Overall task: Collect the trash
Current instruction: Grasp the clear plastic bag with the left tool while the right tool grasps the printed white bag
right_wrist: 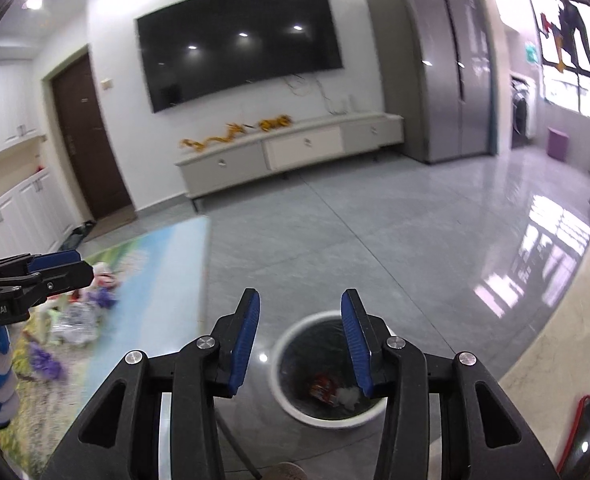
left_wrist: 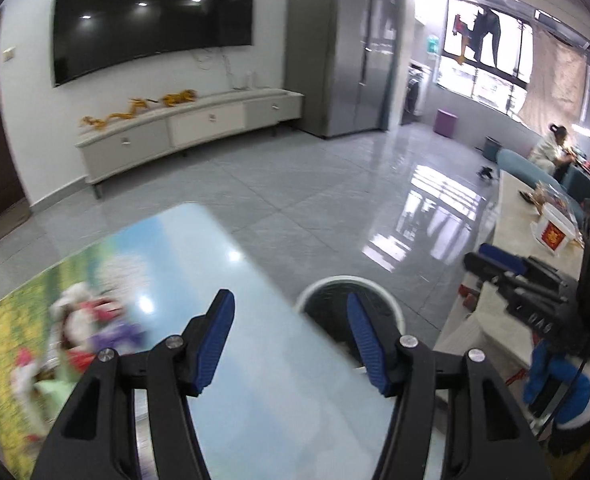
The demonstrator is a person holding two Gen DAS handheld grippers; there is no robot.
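Two grippers are seen: the left gripper [left_wrist: 291,340] and the right gripper [right_wrist: 299,340], each with two blue pads. One bin [right_wrist: 327,368] is counted, with two pieces of trash inside: one red wrapper [right_wrist: 322,390] and one white wad [right_wrist: 347,397]. One table [left_wrist: 255,280], one TV [right_wrist: 239,44], one cabinet [right_wrist: 295,152] with three drawers, one fridge [right_wrist: 443,64], one door [right_wrist: 87,140] and one seated person [left_wrist: 551,148] are counted.

Ahead of you, a dark television [right_wrist: 239,40] hangs on a white wall above a long low cabinet [right_wrist: 295,152]. A grey fridge [right_wrist: 443,68] stands right of it, a brown door [right_wrist: 87,136] left.
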